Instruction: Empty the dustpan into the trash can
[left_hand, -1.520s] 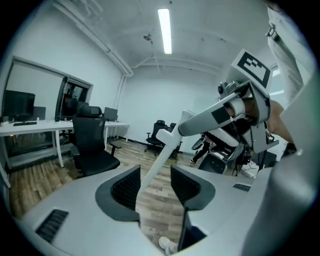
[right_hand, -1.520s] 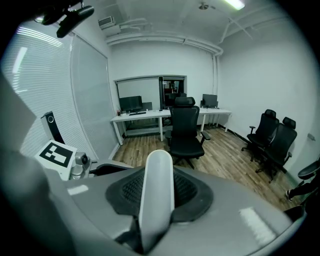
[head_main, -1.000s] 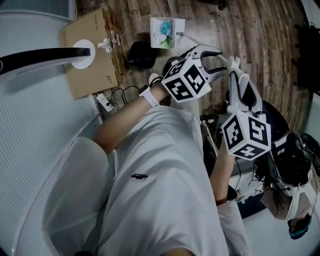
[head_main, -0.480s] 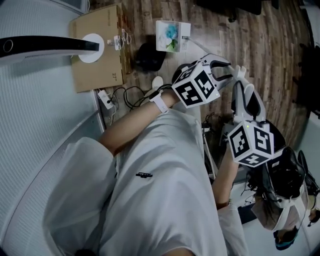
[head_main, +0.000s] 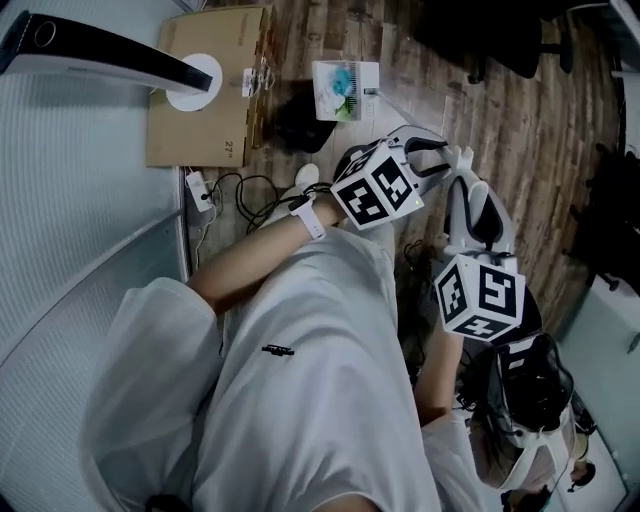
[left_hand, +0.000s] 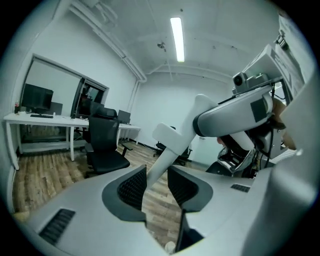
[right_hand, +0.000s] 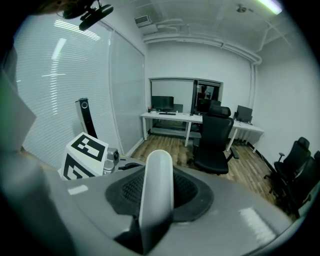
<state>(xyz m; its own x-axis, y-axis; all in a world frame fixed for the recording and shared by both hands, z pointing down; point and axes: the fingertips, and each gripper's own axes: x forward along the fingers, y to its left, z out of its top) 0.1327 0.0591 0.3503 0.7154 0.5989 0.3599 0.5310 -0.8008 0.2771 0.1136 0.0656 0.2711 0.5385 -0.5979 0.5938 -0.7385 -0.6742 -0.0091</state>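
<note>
1. Box sits beside the ribbed wall with the tower planted on it, so its left side is shut off.
2. Just right of the box, a black thing and a carton stand side by side, blocking that edge.
3. On the box's near side, cables and a power strip sprawl low.
4. Further right of the box, past the carton, bare floor runs open to a dark chair.
5. Well right of the box and nearer the person, the handle juts forward, with dark gear crowding beneath.
</note>
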